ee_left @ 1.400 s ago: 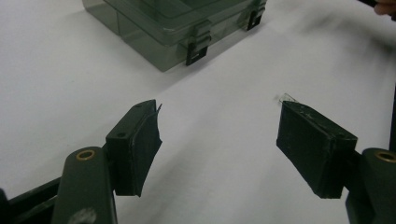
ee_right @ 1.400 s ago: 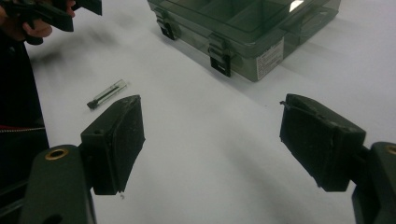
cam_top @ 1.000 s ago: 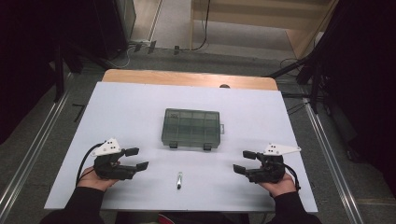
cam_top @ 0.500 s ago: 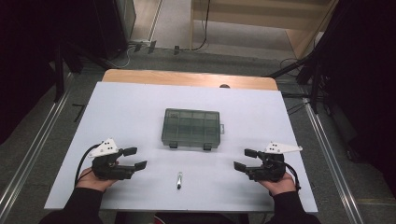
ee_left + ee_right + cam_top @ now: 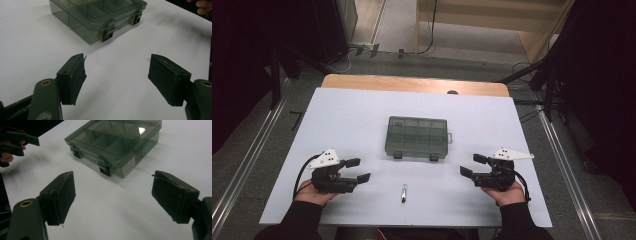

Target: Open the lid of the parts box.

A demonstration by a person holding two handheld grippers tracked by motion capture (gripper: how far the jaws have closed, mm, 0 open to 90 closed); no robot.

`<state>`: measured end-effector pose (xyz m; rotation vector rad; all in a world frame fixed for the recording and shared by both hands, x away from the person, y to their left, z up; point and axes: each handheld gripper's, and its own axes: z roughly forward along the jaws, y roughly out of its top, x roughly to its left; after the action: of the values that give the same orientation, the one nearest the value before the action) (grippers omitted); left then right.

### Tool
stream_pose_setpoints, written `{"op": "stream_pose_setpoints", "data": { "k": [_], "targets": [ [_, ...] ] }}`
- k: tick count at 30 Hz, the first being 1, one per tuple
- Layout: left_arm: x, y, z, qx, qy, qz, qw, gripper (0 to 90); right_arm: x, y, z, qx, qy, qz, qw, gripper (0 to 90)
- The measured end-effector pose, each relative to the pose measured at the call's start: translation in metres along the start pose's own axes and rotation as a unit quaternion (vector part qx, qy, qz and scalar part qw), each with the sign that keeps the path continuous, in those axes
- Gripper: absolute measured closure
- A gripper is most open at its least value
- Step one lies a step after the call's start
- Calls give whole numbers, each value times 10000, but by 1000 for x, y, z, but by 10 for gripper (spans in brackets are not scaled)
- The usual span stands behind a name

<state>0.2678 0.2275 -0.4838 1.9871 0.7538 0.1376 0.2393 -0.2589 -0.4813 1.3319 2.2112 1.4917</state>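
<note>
A closed, smoky-grey compartment box (image 5: pixel 417 137) lies at the middle of the white table, its two black latches facing me; I also see the box (image 5: pixel 97 17) in the left gripper view and the box (image 5: pixel 115 142) in the right gripper view. A small silver pen-like object (image 5: pixel 404 193) lies near the front edge, between my hands. My left gripper (image 5: pixel 358 170) rests at the front left, open and holding nothing, its jaws wide apart (image 5: pixel 117 77). My right gripper (image 5: pixel 472 165) rests at the front right, also open and holding nothing (image 5: pixel 113 200).
The white table top (image 5: pixel 352 115) has a wooden strip (image 5: pixel 412 84) along its far edge. Metal rails run along the floor on both sides, and cables and dark stands sit beyond the table. In the right gripper view the left gripper (image 5: pixel 17 140) shows at top left.
Both grippers stay nearly still; the left one has edged slightly nearer to me. The box and the silver object have not moved.
</note>
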Motion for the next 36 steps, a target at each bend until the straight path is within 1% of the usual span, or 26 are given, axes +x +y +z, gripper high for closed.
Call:
{"op": "stream_pose_setpoints", "data": {
  "k": [3, 7, 13, 14, 15, 17, 19, 21, 25, 29, 31, 33, 34, 36],
  "targets": [
    [0, 0, 0, -7, 14, -12, 10000, 293, 1, 4, 3, -8, -72, 8, 10000, 205],
    [-1, 0, 0, 10, 18, -5, 10000, 292, 0, 8, 9, 86, -145, -22, 9999, 208],
    [-2, -1, 0, 28, 34, -5, 10000, 292, -1, 14, 17, 91, -200, -25, 9998, 211],
    [-2, -2, 0, 17, 23, 6, 10000, 293, -1, 16, 20, 123, -171, -44, 9998, 212],
    [-2, -2, 0, 17, 23, 6, 10000, 292, -1, 16, 22, 124, -197, -66, 9997, 213],
    [-2, -2, -1, 8, 44, -8, 10000, 292, 0, 17, 23, 143, -206, -56, 9997, 213],
    [-2, -2, -2, 6, 46, -20, 10000, 293, 0, 20, 28, 134, -243, -62, 9996, 217],
    [-2, -2, -1, -10, 39, -29, 10000, 293, 0, 20, 29, 136, -228, -38, 9996, 218],
    [-2, -1, 0, 17, 16, 18, 10000, 293, 0, 20, 38, 273, -274, -60, 9992, 225],
    [-2, 0, 2, -20, 6, -4, 10000, 292, -1, 20, 42, 328, -290, -61, 9990, 232],
    [-2, 0, 2, -10, 20, 1, 10000, 293, -1, 21, 46, 415, -272, -51, 9988, 272],
    [-2, 0, 2, -29, 17, 12, 10000, 292, -2, 21, 48, 435, -261, -79, 9987, 281],
    [-2, 1, 2, -36, 6, 23, 10000, 293, -2, 20, 52, 525, -277, -70, 9982, 314],
    [-2, 1, 3, -25, 16, 30, 10000, 293, -3, 20, 54, 576, -292, -79, 9979, 362]
  ]
}}
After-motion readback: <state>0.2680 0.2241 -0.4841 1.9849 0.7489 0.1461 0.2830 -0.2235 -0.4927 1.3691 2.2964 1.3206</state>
